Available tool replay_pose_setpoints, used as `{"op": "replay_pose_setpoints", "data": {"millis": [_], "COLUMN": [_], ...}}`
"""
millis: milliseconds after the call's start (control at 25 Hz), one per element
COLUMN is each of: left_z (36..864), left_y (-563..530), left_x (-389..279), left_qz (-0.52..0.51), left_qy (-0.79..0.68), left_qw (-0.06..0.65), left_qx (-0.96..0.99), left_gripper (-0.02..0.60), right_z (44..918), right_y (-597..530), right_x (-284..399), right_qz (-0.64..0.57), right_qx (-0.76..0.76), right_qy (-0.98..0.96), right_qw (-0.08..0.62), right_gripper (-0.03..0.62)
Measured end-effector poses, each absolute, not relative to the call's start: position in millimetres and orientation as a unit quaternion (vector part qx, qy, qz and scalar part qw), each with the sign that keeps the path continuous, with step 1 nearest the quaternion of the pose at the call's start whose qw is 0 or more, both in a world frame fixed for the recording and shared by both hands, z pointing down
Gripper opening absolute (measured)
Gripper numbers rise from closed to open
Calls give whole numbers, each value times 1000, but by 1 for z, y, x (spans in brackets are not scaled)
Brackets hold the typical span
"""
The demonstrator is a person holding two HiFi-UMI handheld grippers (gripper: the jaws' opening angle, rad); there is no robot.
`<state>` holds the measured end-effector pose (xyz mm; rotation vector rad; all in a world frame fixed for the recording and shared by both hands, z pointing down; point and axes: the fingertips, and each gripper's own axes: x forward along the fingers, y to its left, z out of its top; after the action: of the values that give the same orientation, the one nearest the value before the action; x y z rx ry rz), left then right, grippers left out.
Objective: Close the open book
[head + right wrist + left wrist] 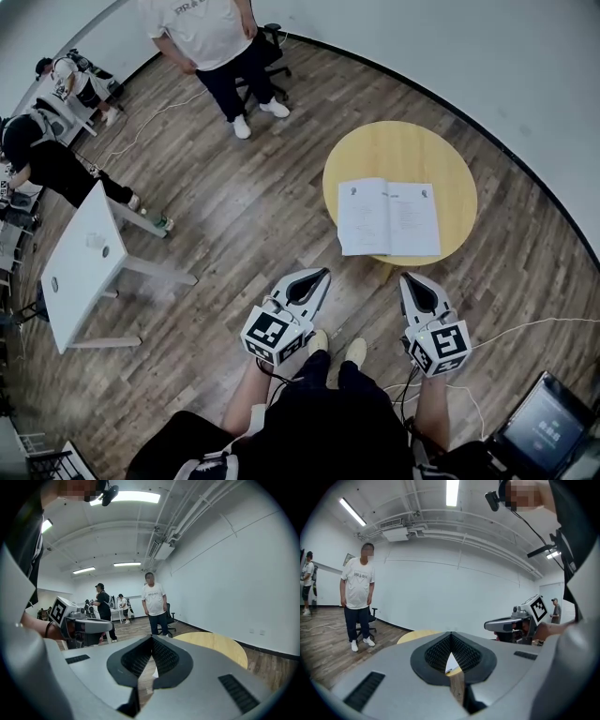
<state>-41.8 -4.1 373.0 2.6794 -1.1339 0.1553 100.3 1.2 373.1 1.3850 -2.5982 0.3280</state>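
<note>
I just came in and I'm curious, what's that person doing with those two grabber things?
A person holds a left gripper and a right gripper out toward a round yellow table. An open book lies flat on it. Both grippers are shut and empty, and neither touches the book, so it is not closed yet.

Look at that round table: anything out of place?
Only slightly: the open book lies flat on the round table, but its near left corner seems to jut past the rim. Nothing looks spilled or damaged.
</note>
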Motion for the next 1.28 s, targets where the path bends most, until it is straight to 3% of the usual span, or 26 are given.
{"op": "replay_pose_setpoints", "data": {"millis": [920,1280], "left_z": [513,521], "left_y": [-28,-39], "left_x": [-66,-79], "left_qz": [109,101], "left_qy": [-379,-381], "left_qw": [207,221], "left_qx": [895,892], "left_gripper": [-2,-2], "right_z": [506,536], "right_y": [-40,-60], "right_x": [61,40], "right_qz": [185,203], "right_qx": [438,443], "right_qy": [-865,-851], "right_qw": [159,195], "right_gripper": [-3,-3]}}
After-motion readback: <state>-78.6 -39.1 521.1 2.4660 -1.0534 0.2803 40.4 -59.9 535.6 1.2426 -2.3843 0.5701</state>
